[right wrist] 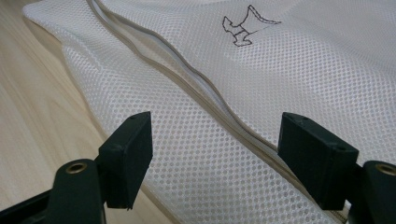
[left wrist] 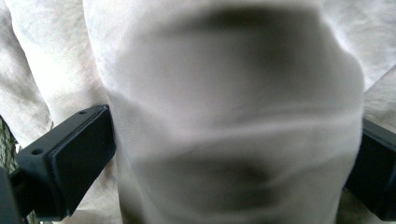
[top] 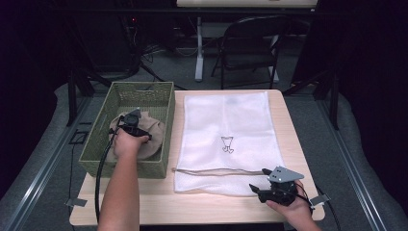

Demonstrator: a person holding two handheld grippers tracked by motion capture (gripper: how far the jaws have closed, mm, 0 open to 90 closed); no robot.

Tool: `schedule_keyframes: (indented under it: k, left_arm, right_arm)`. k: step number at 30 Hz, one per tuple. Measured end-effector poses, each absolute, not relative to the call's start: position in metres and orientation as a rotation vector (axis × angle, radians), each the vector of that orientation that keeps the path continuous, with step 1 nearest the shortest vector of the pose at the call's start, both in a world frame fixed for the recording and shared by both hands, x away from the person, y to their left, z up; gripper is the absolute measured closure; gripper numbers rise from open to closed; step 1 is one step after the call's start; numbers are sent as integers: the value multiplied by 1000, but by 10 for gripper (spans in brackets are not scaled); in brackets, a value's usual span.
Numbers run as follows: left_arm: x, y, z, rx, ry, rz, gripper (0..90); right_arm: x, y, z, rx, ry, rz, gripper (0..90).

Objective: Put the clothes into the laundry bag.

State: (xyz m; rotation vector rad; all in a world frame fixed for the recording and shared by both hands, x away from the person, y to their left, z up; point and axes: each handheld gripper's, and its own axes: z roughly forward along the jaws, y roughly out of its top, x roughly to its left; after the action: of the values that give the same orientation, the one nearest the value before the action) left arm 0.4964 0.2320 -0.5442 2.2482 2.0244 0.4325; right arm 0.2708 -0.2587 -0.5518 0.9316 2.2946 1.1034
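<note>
So the table point(top: 159, 202) has two big things on it: a white mesh bag point(top: 226, 139) lying flat, long axis running away from me, with its zipper mouth along the near edge, running left to right. Left of that, just beside it, sits a green woven basket point(top: 98, 144) with a bunched-up tan cloth point(top: 154, 132) inside.

My left gripper point(top: 129, 121) is down in the basket on the cloth. In the left gripper view a thick fold of cloth point(left wrist: 233, 121) fills the gap between the jaws and both pads touch it, so I'd call that clamped on the fold, though the jaws stand pretty wide because the wad is bulky. It looks soft, light and floppy, no stiffness at all, so I reckon it'll droop and drag on the basket rim when lifted. A fat fold near the middle of the heap seems the right place to hold. It's a crumpled lump, so no real long axis I can tell.

My right gripper point(top: 260, 189) hovers at the bag's near right corner, jaws apart with nothing between them, straddling the zipper point(right wrist: 196, 79) line. The mesh looks thin and slippery, so I'd pinch the top layer beside the zipper.
</note>
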Motion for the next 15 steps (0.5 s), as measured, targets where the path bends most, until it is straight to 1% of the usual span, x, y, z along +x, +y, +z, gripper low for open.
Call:
schedule_keyframes:
  k: [6, 10, 15]
  left_arm:
    - [494, 235, -546, 2237, 1992, 424, 0]
    - [487, 242, -550, 2170, 1940, 444, 0]
    - [477, 246, -555, 2089, 1878, 517, 14]
  right_arm:
    - [271, -258, -552, 933, 2297, 1096, 258]
    - [271, -259, -552, 933, 2298, 1097, 258]
    - [271, -259, -552, 933, 2299, 1093, 259]
